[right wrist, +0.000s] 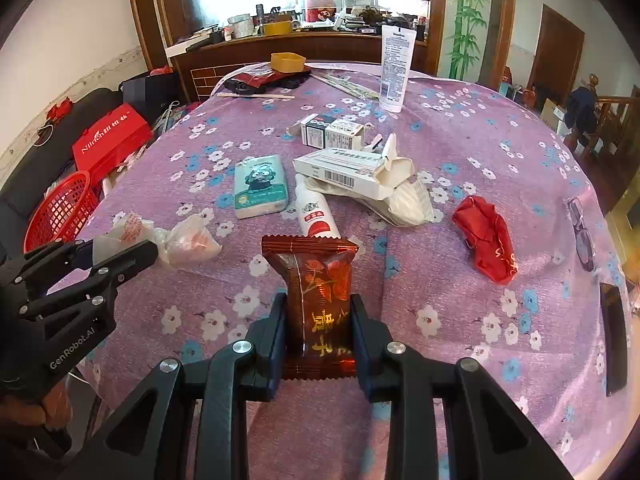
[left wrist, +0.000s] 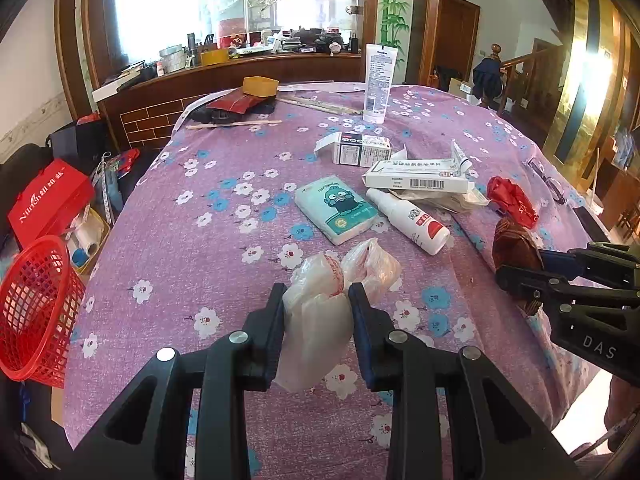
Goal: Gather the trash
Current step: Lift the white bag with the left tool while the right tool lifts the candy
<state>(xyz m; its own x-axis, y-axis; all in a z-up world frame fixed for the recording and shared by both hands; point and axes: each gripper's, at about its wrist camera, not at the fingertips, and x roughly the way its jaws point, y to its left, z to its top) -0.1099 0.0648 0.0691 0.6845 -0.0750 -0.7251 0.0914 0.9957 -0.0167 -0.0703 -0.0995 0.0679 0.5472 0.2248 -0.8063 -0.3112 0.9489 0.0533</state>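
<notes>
The left gripper point(left wrist: 318, 300) has its jaws drawn close on a crumpled clear plastic bag point(left wrist: 320, 320), which bulges out between and past the fingertips above the near part of the table. The right gripper point(right wrist: 318, 312) is likewise closed on a brown snack wrapper point(right wrist: 316, 292) with gold characters, pinched at its lower half so the crimped top edge stands up beyond the tips.

Just past both grippers, a white spray bottle point(right wrist: 316, 210) with a red label lies on its side on the purple flowered tablecloth point(right wrist: 460, 128). To its left lies a green tissue pack point(right wrist: 260, 186), and to its right a flat white carton point(right wrist: 340, 170) with a barcode rests on crumpled white paper point(right wrist: 408, 200). A smaller white box point(right wrist: 332, 132) lies just behind the carton. Further right, apart from these, is a crumpled red wrapper point(right wrist: 486, 238).

At the far edge of the table a white tube point(right wrist: 396, 68) stands upright, with a yellow tub point(right wrist: 287, 62) well to its left.

Off the table's left side, a red mesh basket point(left wrist: 34, 316) sits low beside the left gripper, with a red gift bag point(left wrist: 48, 204) behind it.
</notes>
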